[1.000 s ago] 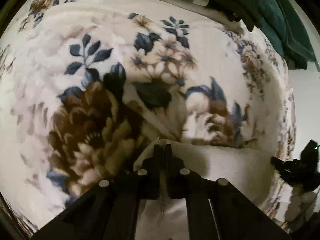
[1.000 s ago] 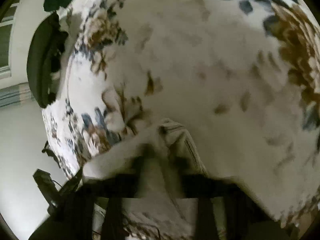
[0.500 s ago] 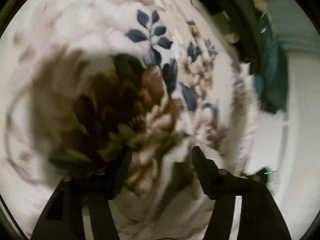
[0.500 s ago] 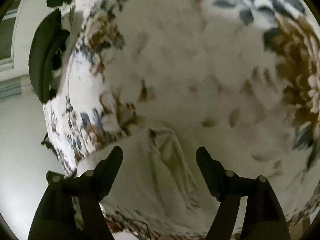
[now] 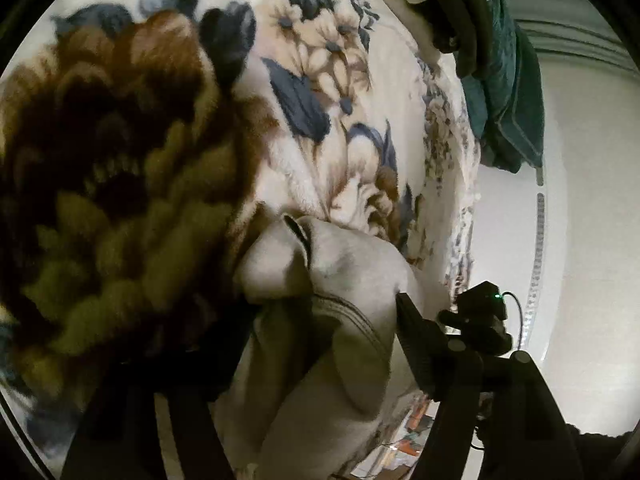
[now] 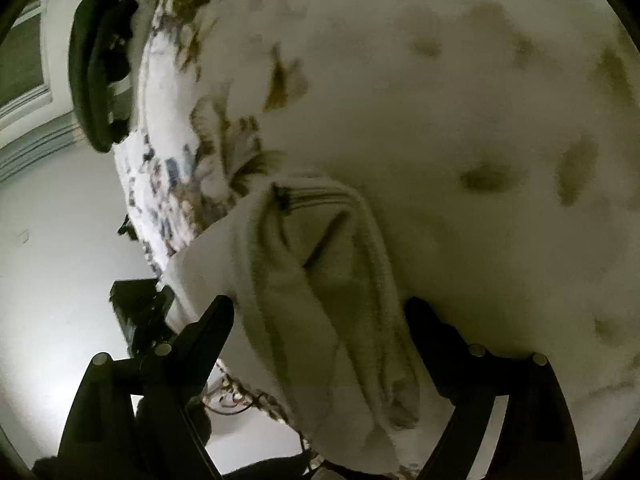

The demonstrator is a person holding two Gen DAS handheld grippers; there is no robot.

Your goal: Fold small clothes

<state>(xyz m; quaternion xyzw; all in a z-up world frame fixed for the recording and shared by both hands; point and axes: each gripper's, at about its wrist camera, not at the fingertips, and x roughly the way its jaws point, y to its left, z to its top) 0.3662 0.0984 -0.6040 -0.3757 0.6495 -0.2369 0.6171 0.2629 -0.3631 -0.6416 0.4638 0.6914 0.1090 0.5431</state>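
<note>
A small cream garment lies folded and bunched on a floral blanket, near the blanket's edge. It also shows in the right wrist view, with a striped hem at its far end. My left gripper is open, its fingers either side of the garment. My right gripper is open too, straddling the garment from the other side. Neither one holds the cloth.
The blanket edge drops off to a pale floor. A dark green cloth hangs at the far right. A dark chair back stands beyond the blanket. The other gripper's black body sits beside the garment.
Both grippers were shut on the garment one second ago. They have opened and let it go. The left view has swung toward the blanket's edge; the garment lies lower and nearer.
</note>
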